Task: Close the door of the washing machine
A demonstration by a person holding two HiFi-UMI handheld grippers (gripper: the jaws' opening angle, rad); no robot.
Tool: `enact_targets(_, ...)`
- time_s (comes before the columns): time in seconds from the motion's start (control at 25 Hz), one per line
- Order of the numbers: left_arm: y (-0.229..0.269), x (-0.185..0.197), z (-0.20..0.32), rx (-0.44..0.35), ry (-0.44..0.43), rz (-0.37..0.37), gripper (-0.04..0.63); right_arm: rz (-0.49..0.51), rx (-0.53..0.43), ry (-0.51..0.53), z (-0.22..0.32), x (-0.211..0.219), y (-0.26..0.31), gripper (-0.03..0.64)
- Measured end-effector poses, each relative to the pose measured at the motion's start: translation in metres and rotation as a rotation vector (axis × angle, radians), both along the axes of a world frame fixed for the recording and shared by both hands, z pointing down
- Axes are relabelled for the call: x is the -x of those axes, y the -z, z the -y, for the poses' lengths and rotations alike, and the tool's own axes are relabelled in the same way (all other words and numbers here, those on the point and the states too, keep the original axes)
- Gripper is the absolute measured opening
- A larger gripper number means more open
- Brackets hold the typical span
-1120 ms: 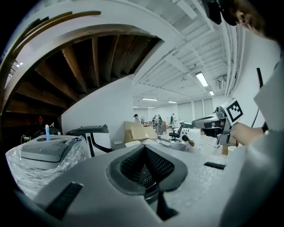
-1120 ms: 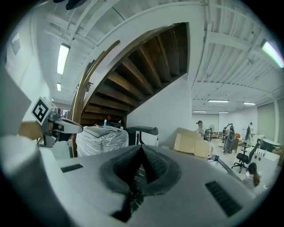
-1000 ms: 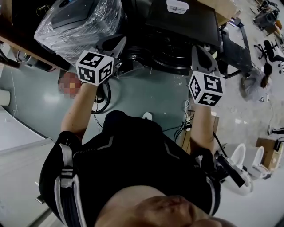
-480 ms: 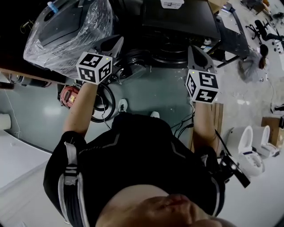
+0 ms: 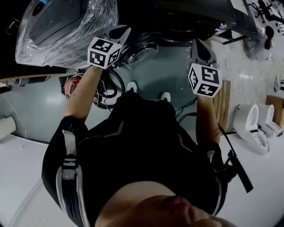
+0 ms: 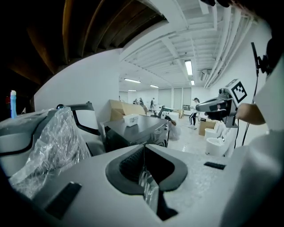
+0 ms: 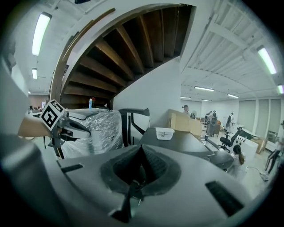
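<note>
Open workshop, green floor [image 5: 177,84]. The washing machine door [image 5: 141,48] appears open, not yet pushed. Left gripper [image 5: 120,32] and right gripper [image 5: 198,44] hover nearby, fingers together, empty.

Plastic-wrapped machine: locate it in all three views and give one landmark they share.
Head view: plastic-wrapped machine, top left.
Left gripper view: lower left.
Right gripper view: left of centre.
Shared landmark: the black washing machine, to its right in every view.
</note>
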State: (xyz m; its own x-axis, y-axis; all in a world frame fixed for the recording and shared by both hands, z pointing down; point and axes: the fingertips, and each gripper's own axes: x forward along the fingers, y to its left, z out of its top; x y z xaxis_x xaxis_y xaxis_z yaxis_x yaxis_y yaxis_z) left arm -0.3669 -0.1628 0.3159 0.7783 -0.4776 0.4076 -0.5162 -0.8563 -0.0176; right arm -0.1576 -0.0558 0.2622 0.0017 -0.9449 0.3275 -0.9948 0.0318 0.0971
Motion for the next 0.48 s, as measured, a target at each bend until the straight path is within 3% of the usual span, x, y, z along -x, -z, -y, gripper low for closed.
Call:
enact_targets(0.16,-0.042,0.015,0.018,0.026,-0.006,0.041,0.005,0.021,0.068,-0.03,0.005,0.025,-0.037,0.005)
enact_targets(0.48,-0.122,0.022,0.021,0.178,-0.108,0.096,0.005,0.124,0.211,-0.021,0.002,0.087,-0.112,0.005)
